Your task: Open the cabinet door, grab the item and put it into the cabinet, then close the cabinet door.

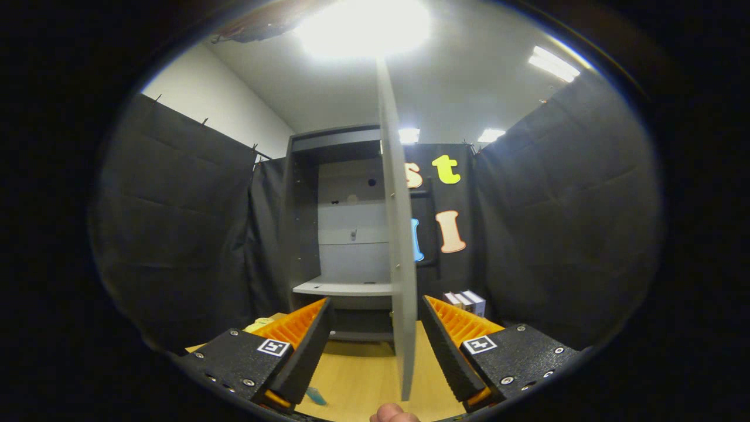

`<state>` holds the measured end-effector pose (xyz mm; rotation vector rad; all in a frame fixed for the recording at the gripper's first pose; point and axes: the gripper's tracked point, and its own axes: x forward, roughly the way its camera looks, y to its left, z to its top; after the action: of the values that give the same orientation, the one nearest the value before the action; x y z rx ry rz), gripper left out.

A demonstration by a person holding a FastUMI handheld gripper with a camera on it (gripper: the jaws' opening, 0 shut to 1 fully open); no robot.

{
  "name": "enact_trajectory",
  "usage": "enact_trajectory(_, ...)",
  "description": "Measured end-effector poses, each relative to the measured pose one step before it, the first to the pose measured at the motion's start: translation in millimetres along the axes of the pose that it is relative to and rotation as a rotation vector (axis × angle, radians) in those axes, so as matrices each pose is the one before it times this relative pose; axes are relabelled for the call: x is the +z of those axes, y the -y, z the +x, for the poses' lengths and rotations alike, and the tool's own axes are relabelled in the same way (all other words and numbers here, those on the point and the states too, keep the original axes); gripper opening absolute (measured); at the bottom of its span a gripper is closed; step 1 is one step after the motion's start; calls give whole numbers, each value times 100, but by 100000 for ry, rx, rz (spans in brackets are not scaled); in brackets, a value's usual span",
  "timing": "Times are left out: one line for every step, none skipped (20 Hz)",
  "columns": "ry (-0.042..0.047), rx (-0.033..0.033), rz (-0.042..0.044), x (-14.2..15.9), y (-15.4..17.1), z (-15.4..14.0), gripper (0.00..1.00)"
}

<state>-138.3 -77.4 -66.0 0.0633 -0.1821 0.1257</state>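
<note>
The cabinet door (397, 234) stands swung out edge-on, its thin grey edge running from high overhead down to the gap between the gripper's fingers. Its lower end hangs above the table (363, 375) and passes nearer the right finger than the left, touching neither as far as can be seen. To the left of the door the cabinet (328, 234) is open: a pale shelf (343, 288) sits at its lower part with bare room above it up to the back panel, and a dark lower compartment lies beneath the shelf. The wooden table stretches from the fingers to the cabinet's foot.

The gripper (375, 346) points level and straight at the cabinet, its fingers (307, 346) spread wide apart and holding nothing. A fingertip of the person's hand (394, 414) shows just behind the gripper.

A small blue item (316, 397) lies on the table just beside the inner side of the left finger; what it is cannot be told. Something yellow (262, 324) peeks out beyond the left finger, mostly hidden by it. Beyond the right finger, white boxes (466, 302) stand on the table to the right of the door. The door's edge divides the way ahead, with the open cabinet on its left.
</note>
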Motion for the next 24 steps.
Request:
enact_trajectory(-1606, 1116, 1944, -2126, -1889, 80, 91)
enact_trajectory(-1676, 561, 2382, -2303, -1735, 390, 91)
enact_trajectory(-1786, 208, 2715, -2566, -1746, 448, 91)
enact_trajectory(-1623, -64, 2051, -2611, -1354, 601, 91)
enact_trajectory(-2525, -525, 1308, -2657, -940, 804, 91)
enact_trajectory(-3310, -668, 428, -2541, -805, 1278, 91)
enact_trajectory(-3816, -1779, -1412, -2704, -360, 943, 91)
enact_trajectory(-3394, -1009, -3285, -2627, -461, 1080, 92)
enact_trajectory(-1781, -1386, -3981, -1894, -293, 963, 92)
enact_trajectory(-805, -1883, -2991, -1198, -197, 920, 92)
enact_trajectory(-960, -1152, -892, -1031, -403, 661, 92)
enact_trajectory(-1115, -783, 267, -920, -96, 430, 92)
enact_trajectory(-1681, -1102, 221, -1195, 75, 340, 92)
enact_trajectory(-1620, -1397, 8, -1136, 199, 371, 92)
enact_trajectory(-1275, -1294, -92, -1015, 56, 578, 92)
enact_trajectory(-1069, -1456, -199, -793, 256, 421, 92)
enact_trajectory(-993, -658, 146, -1057, 126, 576, 92)
enact_trajectory(-1204, -784, -440, -1165, 130, 368, 92)
enact_trajectory(-1197, -22, -229, -1180, -65, 412, 92)
enact_trajectory(-1662, 438, -111, -1205, -247, 259, 92)
enact_trajectory(-1970, 8, 129, -1280, -185, 314, 92)
enact_trajectory(-2065, -71, 393, -1184, -143, 357, 92)
enact_trajectory(-2193, 309, 403, -1037, -279, 436, 92)
enact_trajectory(-3256, -1515, -753, -1123, 80, 478, 92)
